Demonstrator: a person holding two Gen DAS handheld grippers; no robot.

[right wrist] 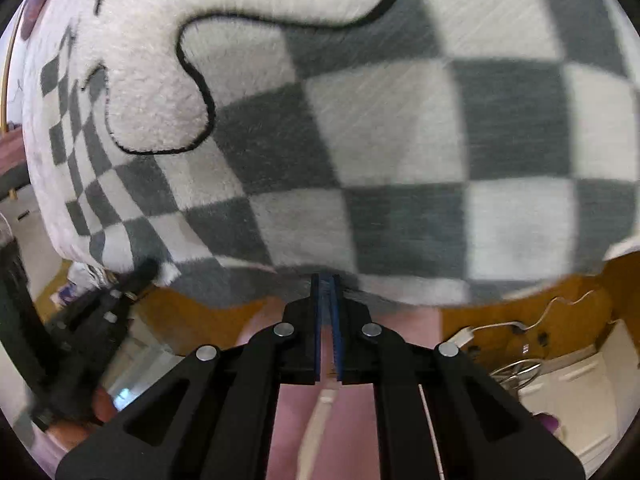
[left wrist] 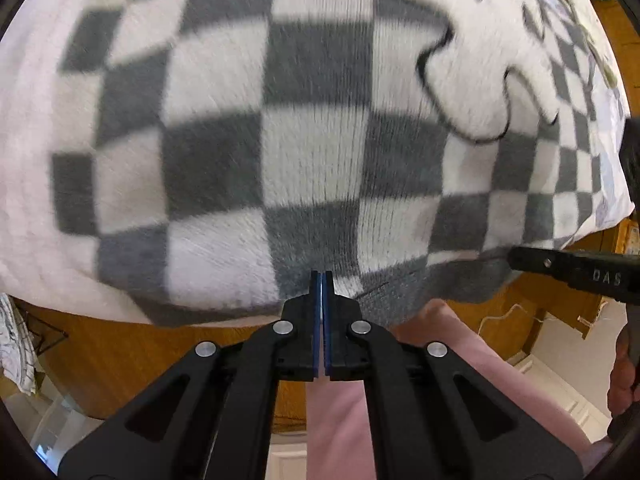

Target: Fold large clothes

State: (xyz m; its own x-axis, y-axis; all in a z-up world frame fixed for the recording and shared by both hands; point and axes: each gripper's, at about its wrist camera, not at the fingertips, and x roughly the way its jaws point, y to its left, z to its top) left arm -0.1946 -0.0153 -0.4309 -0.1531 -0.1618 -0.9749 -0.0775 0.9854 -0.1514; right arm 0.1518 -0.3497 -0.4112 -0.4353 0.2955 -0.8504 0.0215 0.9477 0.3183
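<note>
A fluffy grey-and-white checkered sweater (left wrist: 312,128) with a white black-outlined figure on it lies spread over a raised surface, its grey hem hanging toward me. My left gripper (left wrist: 322,276) points steeply down at that hem. Its blue pads (left wrist: 317,320) are almost together and pinch the hem's edge at the tips. My right gripper (right wrist: 326,278) bites the same hem further along, with only a narrow slit between its pads. In the left wrist view the right gripper (left wrist: 516,259) reaches the hem from the right. In the right wrist view the left gripper (right wrist: 136,276) is a blurred shape at the left.
Pink trousers (left wrist: 352,420) of the person stand right below both grippers. A brown wooden floor (left wrist: 120,352) shows under the hem. White cables (right wrist: 504,326) lie on the floor at the right, and a hand (left wrist: 624,376) holds the right gripper at the edge.
</note>
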